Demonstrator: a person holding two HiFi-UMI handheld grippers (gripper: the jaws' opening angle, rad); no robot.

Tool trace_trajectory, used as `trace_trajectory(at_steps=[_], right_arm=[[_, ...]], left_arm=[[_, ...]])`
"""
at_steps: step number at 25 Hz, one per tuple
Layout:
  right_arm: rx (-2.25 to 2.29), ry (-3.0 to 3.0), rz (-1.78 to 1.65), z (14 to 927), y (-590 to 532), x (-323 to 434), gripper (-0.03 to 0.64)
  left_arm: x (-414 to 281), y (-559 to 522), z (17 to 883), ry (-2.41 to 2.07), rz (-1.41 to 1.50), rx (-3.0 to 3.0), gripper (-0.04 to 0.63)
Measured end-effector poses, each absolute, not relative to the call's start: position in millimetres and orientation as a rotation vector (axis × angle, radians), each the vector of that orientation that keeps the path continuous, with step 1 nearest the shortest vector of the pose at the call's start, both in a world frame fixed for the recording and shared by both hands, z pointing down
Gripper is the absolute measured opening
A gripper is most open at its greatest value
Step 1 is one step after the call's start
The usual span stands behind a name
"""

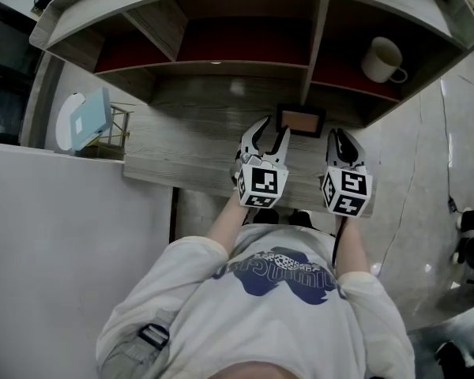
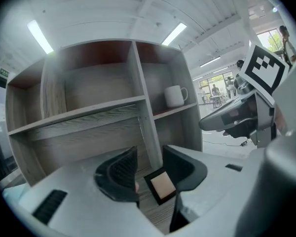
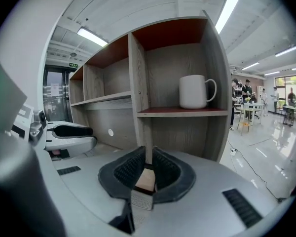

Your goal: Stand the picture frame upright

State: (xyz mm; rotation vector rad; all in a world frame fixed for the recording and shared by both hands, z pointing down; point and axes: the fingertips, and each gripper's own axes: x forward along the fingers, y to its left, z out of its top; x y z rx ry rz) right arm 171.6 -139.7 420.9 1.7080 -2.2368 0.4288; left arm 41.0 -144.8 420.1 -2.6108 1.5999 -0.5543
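The picture frame (image 1: pixel 300 121), black-rimmed around a tan picture, lies flat on the grey wooden desk (image 1: pixel 182 133) at the foot of the shelf divider. My left gripper (image 1: pixel 273 130) hovers just in front of its left side, jaws partly apart and nothing between the pads. Through that gap in the left gripper view (image 2: pixel 150 174) the frame (image 2: pixel 163 185) shows lying on the desk beyond. My right gripper (image 1: pixel 336 134) hangs to the right of the frame, above the desk, jaws drawn together to a thin slit. The right gripper view (image 3: pixel 149 158) looks through that slit at the tan picture (image 3: pixel 146 180).
A white mug (image 1: pixel 383 60) stands in the right shelf compartment, above the frame. The shelf unit's divider (image 1: pixel 314 54) comes down right behind the frame. At the desk's left end a wire rack holds a white and pale blue object (image 1: pixel 83 121).
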Motion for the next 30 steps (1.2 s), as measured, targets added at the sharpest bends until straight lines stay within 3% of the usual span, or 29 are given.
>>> trace_trajectory(at_steps=[4, 7, 18, 30], right_arm=[[1.721, -2.269, 0.398, 408, -139, 165, 0.007], [1.728, -2.303, 0.382, 398, -138, 162, -0.002], [1.845, -2.474, 0.179, 328, -132, 161, -0.002], [2.008, -2.538, -0.098, 260, -119, 175, -0.002]], left_arm=[[36, -145, 405, 1.620, -0.481, -2.600, 0.041], [30, -146, 392, 1.648, -0.423, -2.602, 0.008], [11, -139, 304, 1.648, 0.021, -2.435, 0.005], [-2, -131, 266, 1.668, 0.111, -2.379, 0.005]])
